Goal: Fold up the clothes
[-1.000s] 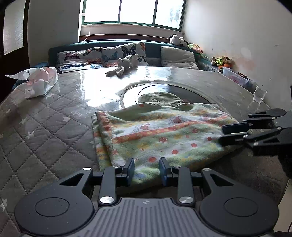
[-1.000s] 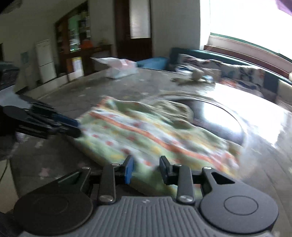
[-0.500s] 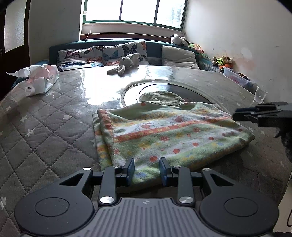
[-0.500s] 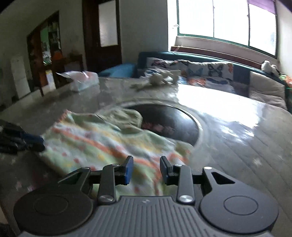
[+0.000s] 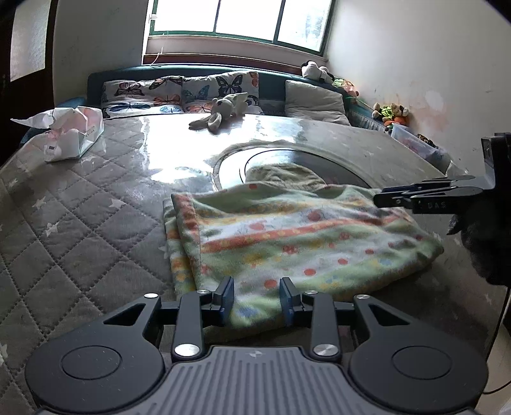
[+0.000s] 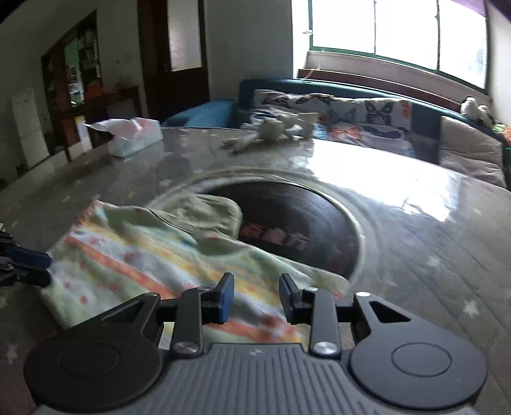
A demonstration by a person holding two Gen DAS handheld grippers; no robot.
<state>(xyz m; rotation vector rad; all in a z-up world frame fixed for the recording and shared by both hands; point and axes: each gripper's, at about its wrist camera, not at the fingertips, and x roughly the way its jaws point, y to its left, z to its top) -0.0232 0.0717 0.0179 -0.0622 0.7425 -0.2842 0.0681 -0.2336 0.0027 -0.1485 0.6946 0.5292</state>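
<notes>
Room: daylight from a wide window (image 5: pixel 236 19), a sofa with butterfly cushions (image 5: pixel 179 92) behind the table.
Table: a quilted grey cover (image 5: pixel 73 223) under a glossy clear sheet, with a dark round inset (image 6: pixel 297 223) in the middle.
Garment: a folded green fleece piece (image 5: pixel 287 236) with orange stripes and red dots lies flat on the near side of the table, its far edge lapping onto the round inset.
Left gripper (image 5: pixel 257 298): low at the garment's near edge, jaws parted, fabric visible in the gap; no pad presses it.
Right gripper (image 6: pixel 257 298): above the garment's right end, jaws parted, nothing clamped.
Other items: a tissue pack (image 5: pixel 68 137) at the far left corner; a soft toy (image 5: pixel 220 111) at the far edge, both well apart from the garment.
</notes>
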